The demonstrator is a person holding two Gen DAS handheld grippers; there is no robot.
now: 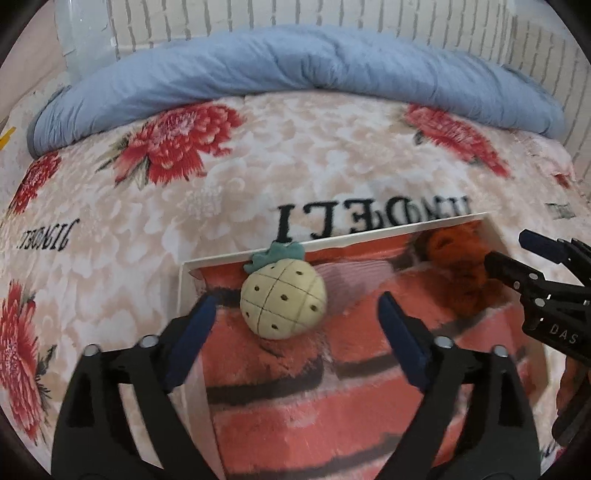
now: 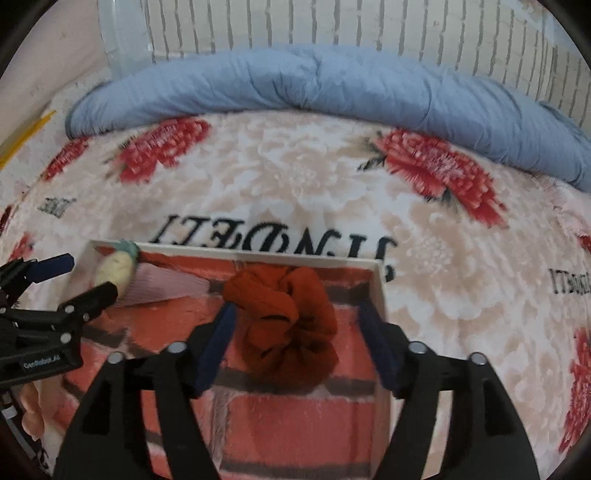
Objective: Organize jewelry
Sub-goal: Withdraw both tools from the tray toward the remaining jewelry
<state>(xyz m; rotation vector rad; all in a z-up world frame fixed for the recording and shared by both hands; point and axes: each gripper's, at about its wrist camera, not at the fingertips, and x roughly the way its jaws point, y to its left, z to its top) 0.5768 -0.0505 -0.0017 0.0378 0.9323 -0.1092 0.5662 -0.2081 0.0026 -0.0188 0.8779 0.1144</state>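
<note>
A white shallow box (image 1: 258,254) (image 2: 236,254) lined with red striped plush lies on the bed. A cream pineapple-shaped plush charm (image 1: 282,297) (image 2: 114,269) rests at the box's far left corner. An orange-red scrunchie (image 2: 286,321) (image 1: 461,269) lies at its far right. My left gripper (image 1: 295,312) is open, its fingers either side of the pineapple, not touching it. My right gripper (image 2: 297,325) is open, its fingers straddling the scrunchie without closing on it. Each gripper shows in the other's view, the right one (image 1: 517,258) and the left one (image 2: 81,277).
The bed is covered by a beige blanket with red flowers (image 1: 177,147) (image 2: 432,170) and black lettering. A rolled blue quilt (image 1: 295,70) (image 2: 314,81) lies along the far edge against a white brick wall (image 2: 332,26).
</note>
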